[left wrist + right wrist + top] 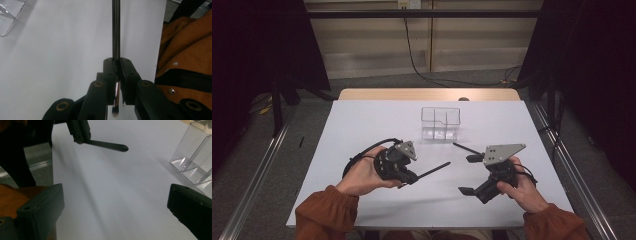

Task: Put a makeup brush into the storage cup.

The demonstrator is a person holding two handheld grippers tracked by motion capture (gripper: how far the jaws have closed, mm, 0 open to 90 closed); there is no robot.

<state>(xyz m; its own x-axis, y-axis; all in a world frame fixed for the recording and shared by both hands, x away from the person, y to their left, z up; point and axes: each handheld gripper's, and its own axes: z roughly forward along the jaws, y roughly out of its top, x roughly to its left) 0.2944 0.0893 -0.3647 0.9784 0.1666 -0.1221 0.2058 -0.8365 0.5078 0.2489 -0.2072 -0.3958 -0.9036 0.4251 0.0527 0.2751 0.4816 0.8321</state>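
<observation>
From the high view, the left gripper (412,176) lies tipped on its side in the person's left hand (362,176) over the white table (362,130). Its jaws are pressed together on a slim black makeup brush (433,170), whose long handle sticks out towards the middle of the table. The right gripper (470,174) sits in the right hand (522,187), its two jaws standing wide apart with nothing between them. A clear plastic organiser box with compartments (440,122) stands beyond both grippers, near the far middle of the table, well apart from the brush. Rust-orange sleeves (324,210) come in from the bottom.

The left gripper view adds what the high view cannot resolve: the left gripper (118,72) has its pads clamped on the makeup brush (115,30) close to its head, and the pale bristle tip hangs out below the jaws, while the handle runs straight up over the table (62,50). A corner of the organiser box (10,17) shows at upper left, and the orange sleeve (185,50) at right.

The right gripper view shows the right gripper (115,210) with jaws at either edge, far apart, bare table (112,195) between them. Across from it, the rounded end of the brush handle (107,145) pokes out of the left gripper (79,131), above the table surface. The organiser box (192,152) stands at right, its walls and a divider plain to see.
</observation>
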